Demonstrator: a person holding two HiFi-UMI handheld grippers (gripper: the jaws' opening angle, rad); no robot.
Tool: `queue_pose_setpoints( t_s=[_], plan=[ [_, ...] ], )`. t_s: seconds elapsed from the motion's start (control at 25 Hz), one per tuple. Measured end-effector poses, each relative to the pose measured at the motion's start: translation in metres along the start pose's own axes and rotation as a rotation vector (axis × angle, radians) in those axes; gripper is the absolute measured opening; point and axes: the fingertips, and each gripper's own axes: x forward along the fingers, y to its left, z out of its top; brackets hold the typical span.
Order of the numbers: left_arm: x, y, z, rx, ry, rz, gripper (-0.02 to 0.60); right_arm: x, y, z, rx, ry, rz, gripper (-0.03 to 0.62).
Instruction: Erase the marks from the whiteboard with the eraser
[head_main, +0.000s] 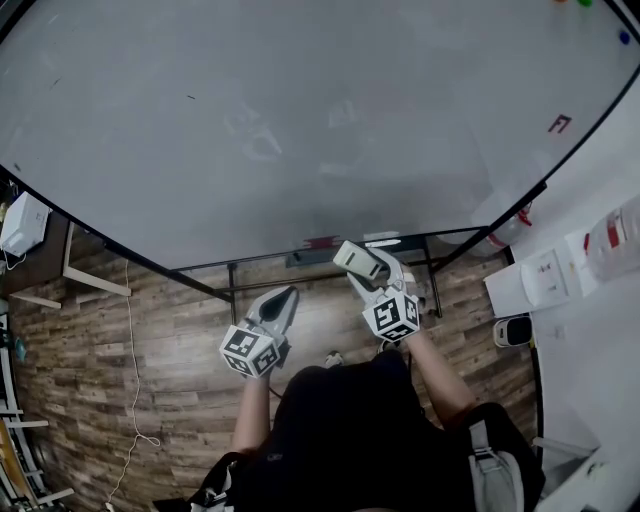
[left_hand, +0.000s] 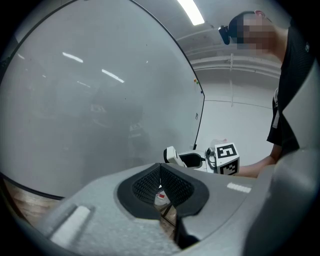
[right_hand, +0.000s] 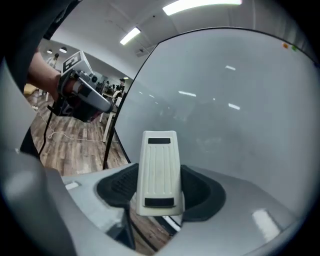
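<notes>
The whiteboard (head_main: 300, 120) fills the upper head view, with a small red mark (head_main: 560, 124) at its right and faint smudges (head_main: 250, 132) near the middle. My right gripper (head_main: 357, 263) is shut on the white eraser (head_main: 355, 259), held below the board's lower edge and off the surface. In the right gripper view the eraser (right_hand: 159, 172) stands upright between the jaws of that gripper (right_hand: 159, 192), the board (right_hand: 235, 100) beyond it. My left gripper (head_main: 285, 299) hangs shut and empty to the left; its pads (left_hand: 150, 182) meet. The right gripper (left_hand: 186, 159) shows beyond them.
Coloured magnets (head_main: 624, 37) sit at the board's top right. The board's tray (head_main: 322, 243) holds a red item. Black stand legs (head_main: 232, 290) reach down to the wooden floor (head_main: 130, 360). A white box (head_main: 22, 222) is at the left, a cable (head_main: 130, 400) on the floor, a white wall (head_main: 590, 330) at the right.
</notes>
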Motion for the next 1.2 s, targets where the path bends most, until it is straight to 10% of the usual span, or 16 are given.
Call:
queue_pose_setpoints(
  t_s=[0.52,1.2],
  plan=[
    [-0.003,-0.013,-0.013,0.001,0.029,-0.037,0.011,-0.027,0.045,-0.042,0.250,0.010,0.111,0.258],
    [-0.001,-0.020,-0.019,-0.010,0.036,-0.058,0.011,-0.036,0.051,-0.048,0.238,0.039,0.123,0.258]
  ],
)
